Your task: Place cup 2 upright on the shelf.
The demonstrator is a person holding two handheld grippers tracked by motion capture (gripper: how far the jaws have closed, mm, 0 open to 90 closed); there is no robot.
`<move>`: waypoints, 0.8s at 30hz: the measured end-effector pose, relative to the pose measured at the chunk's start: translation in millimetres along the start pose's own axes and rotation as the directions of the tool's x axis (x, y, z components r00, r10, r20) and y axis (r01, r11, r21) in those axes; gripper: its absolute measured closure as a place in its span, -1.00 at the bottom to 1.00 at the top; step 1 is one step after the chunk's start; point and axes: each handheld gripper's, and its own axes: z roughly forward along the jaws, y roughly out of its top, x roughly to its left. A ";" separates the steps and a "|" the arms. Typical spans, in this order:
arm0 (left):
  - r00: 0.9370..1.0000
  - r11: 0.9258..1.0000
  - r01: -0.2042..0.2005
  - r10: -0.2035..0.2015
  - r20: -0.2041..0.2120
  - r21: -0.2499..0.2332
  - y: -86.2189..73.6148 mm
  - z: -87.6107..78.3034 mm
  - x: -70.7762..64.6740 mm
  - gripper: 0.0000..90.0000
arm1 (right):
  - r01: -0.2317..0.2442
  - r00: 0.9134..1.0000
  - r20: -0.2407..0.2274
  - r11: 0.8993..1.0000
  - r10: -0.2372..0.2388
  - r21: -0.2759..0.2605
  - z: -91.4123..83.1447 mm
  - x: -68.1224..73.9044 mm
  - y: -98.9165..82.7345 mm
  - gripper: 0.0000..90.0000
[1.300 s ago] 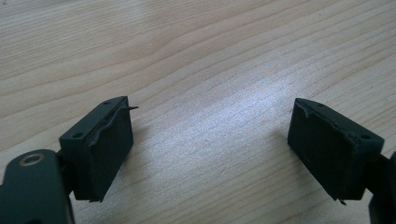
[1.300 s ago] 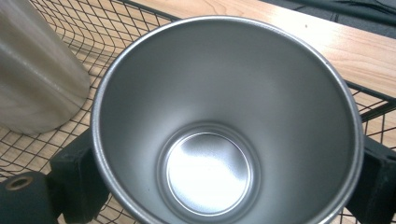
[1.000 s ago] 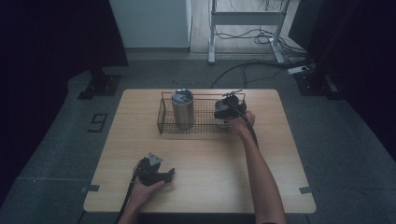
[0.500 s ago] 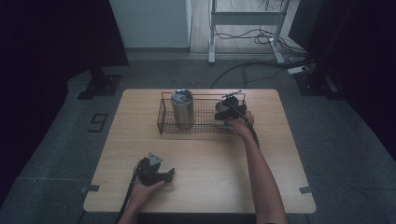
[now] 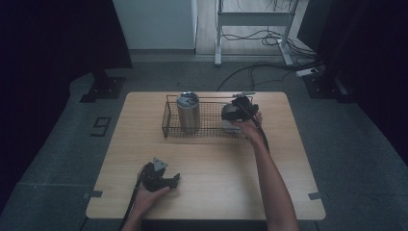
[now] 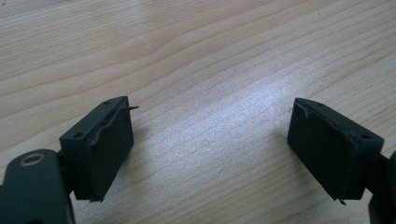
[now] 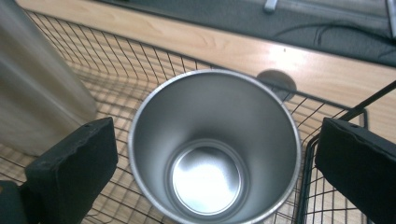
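A black wire basket stands at the back of the wooden table. In its left half a tall steel tumbler stands upright. My right gripper hangs over the basket's right end, above a shorter steel cup. In the right gripper view that gripper is open. The cup sits upright between its pads, with a small gap on each side. The tall tumbler rises at the left of that view. My left gripper rests on the table near the front edge. Its jaws stand apart with only bare wood between them.
The basket's wire wall runs close to the right pad. The wooden tabletop lies between the basket and the left hand. Dark floor with cables and a metal stand lies beyond the table's far edge.
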 end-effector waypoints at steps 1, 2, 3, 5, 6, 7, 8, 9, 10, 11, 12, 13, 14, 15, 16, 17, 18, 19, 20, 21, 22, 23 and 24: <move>1.000 1.000 0.000 0.000 0.000 0.000 0.0 0.0 0.0 -0.68 | -0.004 1.000 -0.007 1.000 0.004 -0.018 -4.8 0.1 -0.8 -1.00; 1.000 1.000 0.000 0.000 0.001 0.000 0.0 -0.1 0.0 -0.68 | -0.001 1.000 -0.012 1.000 0.000 -0.023 -7.4 -0.1 -1.4 -1.00; 1.000 1.000 0.000 0.000 0.001 0.000 -0.1 -0.1 0.1 -0.68 | -0.002 1.000 -0.016 0.999 0.001 -0.033 -10.6 0.3 -2.7 -1.00; 1.000 1.000 -0.001 0.001 0.001 0.000 -0.1 -0.1 0.1 -0.68 | -0.003 1.000 -0.027 0.999 0.002 -0.050 -17.8 0.0 -6.3 -1.00; 1.000 1.000 -0.001 0.001 0.001 0.000 -0.1 -0.1 0.2 -0.68 | -0.007 0.999 -0.037 0.998 0.004 -0.067 -24.9 0.0 -10.7 -1.00; 1.000 1.000 -0.001 0.001 0.001 0.000 -0.1 -0.1 0.1 -0.68 | -0.007 0.999 -0.037 0.998 0.004 -0.067 -24.9 0.0 -10.7 -1.00; 1.000 1.000 -0.001 0.001 0.001 0.000 -0.1 0.0 0.1 -0.68 | -0.010 0.999 -0.042 0.997 0.006 -0.075 -29.0 0.0 -13.6 -1.00; 1.000 1.000 -0.001 0.001 0.001 0.000 -0.1 0.0 0.1 -0.68 | -0.002 0.999 -0.047 0.997 -0.002 -0.082 -34.5 -0.8 -18.5 -1.00; 1.000 1.000 -0.001 0.001 0.001 -0.001 -0.1 0.0 0.1 -0.68 | -0.001 0.999 -0.051 0.996 -0.004 -0.090 -38.3 -1.3 -22.2 -1.00; 1.000 1.000 -0.001 0.001 0.001 0.000 -0.1 0.0 0.1 -0.68 | -0.003 0.998 -0.056 0.995 -0.002 -0.097 -42.0 -2.2 -26.1 -0.99; 1.000 1.000 -0.001 0.001 0.001 0.000 -0.1 0.0 0.1 -0.68 | -0.005 0.998 -0.059 0.995 0.000 -0.095 -44.3 -2.7 -28.6 -0.99; 1.000 1.000 -0.001 0.001 0.001 0.001 0.0 -0.1 0.2 -0.68 | -0.004 0.998 -0.060 0.995 -0.002 -0.096 -47.6 -3.2 -32.6 -0.98; 1.000 1.000 -0.001 0.001 0.001 0.001 -0.1 -0.1 0.1 -0.68 | -0.001 0.998 -0.061 0.994 -0.005 -0.106 -50.9 -4.1 -36.9 -0.97; 1.000 1.000 -0.002 0.002 0.001 0.002 0.0 -0.2 0.1 -0.68 | 0.000 0.998 -0.064 0.995 -0.006 -0.098 -54.4 -5.0 -41.3 -0.98; 1.000 1.000 0.000 0.000 0.001 0.001 0.0 -0.1 0.0 -0.68 | 0.003 0.998 -0.064 0.995 -0.009 -0.103 -56.9 -5.5 -44.6 -0.96; 1.000 1.000 -0.002 0.002 0.001 0.002 0.0 -0.2 0.0 -0.68 | 0.004 0.998 -0.065 0.993 -0.011 -0.115 -60.4 -6.6 -49.1 -0.94; 1.000 1.000 -0.001 0.001 0.001 0.002 0.1 -0.1 -0.1 -0.68 | -0.002 0.998 -0.068 0.994 -0.005 -0.111 -63.2 -7.5 -52.5 -0.96; 1.000 1.000 -0.001 0.001 0.001 0.002 0.1 -0.1 0.0 -0.68 | 0.001 0.998 -0.067 0.994 -0.008 -0.112 -66.5 -8.4 -56.4 -0.94; 1.000 1.000 -0.001 0.001 0.001 0.002 0.0 -0.1 -0.1 -0.68 | -0.007 0.998 -0.068 0.992 -0.002 -0.125 -70.2 -9.3 -60.6 -0.92; 1.000 1.000 -0.001 0.001 0.000 0.002 0.1 0.0 -0.1 -0.68 | -0.014 0.997 -0.073 0.992 0.004 -0.129 -73.7 -10.2 -64.5 -0.92; 1.000 1.000 -0.002 0.002 0.000 0.003 0.0 -0.1 0.0 -0.68 | -0.017 0.997 -0.076 0.990 0.006 -0.143 -80.9 -11.1 -73.8 -0.89; 1.000 1.000 -0.002 0.002 0.000 0.003 0.0 -0.1 0.0 -0.68 | -0.017 0.997 -0.076 0.990 0.006 -0.143 -80.9 -11.1 -73.8 -0.89; 1.000 1.000 0.000 0.000 0.000 0.000 0.1 0.0 -0.3 -0.68 | -0.017 0.997 -0.077 0.989 0.006 -0.146 -83.1 -11.6 -77.4 -0.89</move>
